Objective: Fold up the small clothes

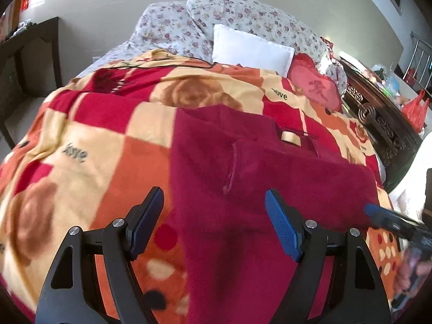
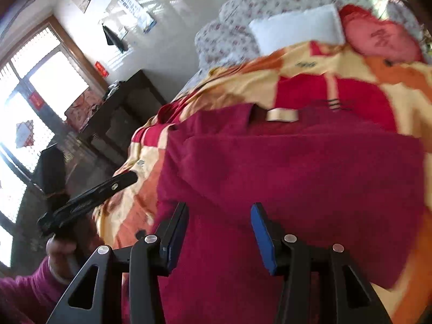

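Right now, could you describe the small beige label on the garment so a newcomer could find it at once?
Start at the bed's checked red, orange and cream blanket. On it lies a dark crimson garment; follow it to its far edge, toward the pillows. The beige label sits there, the only pale patch on the crimson cloth.

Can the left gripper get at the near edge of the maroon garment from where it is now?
Probably yes. The left gripper is open right above the maroon garment, nothing lies between them, and the right gripper is off to the side.
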Tool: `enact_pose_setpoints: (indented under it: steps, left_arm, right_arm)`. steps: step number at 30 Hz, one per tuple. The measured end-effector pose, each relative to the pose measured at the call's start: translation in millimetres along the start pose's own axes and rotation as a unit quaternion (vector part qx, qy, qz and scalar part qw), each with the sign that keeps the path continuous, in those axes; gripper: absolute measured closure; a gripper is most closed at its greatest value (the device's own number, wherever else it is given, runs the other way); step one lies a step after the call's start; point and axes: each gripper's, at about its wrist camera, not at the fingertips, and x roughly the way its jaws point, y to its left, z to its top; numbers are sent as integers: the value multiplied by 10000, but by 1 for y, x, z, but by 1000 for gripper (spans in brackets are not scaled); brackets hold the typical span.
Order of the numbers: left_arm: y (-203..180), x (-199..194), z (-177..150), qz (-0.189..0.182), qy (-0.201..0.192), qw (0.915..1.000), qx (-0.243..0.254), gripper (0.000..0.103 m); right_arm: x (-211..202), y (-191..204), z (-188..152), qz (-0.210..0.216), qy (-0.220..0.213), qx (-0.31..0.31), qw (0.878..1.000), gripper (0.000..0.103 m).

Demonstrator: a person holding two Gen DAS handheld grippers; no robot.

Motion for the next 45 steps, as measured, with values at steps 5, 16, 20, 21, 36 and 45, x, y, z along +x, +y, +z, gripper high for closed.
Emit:
enact_pose_setpoints:
  steps: [5, 16, 20, 21, 36, 45]
  left_arm:
    - [-12, 40, 12, -152, 146, 9998, -24, 25]
    - [-40, 60, 24, -483, 407, 9976, 292, 92]
    - [-26, 28, 40, -330, -111, 9990, 295, 92]
    - [-18, 25, 43, -227, -166, 9993, 255, 92]
    - [18, 55, 15, 124, 561, 9979, -303, 88]
    - [12, 14, 13, 307, 247, 9986, -354, 63]
  right_arm:
    - [-47, -34, -19, -377, -201, 393, 9983, 57]
    - [-82, -68, -33, -1129, -533, 703, 9897, 56]
    - [-79, -64, -30, -1337, -527, 556, 9881, 56]
    - [-76, -65, -29, -1417, -493, 588, 9869, 56]
    - [-13, -99, -22, -2491, 87, 593, 9666, 56]
    - [-41, -67, -21, -1808, -657, 145, 9812, 57]
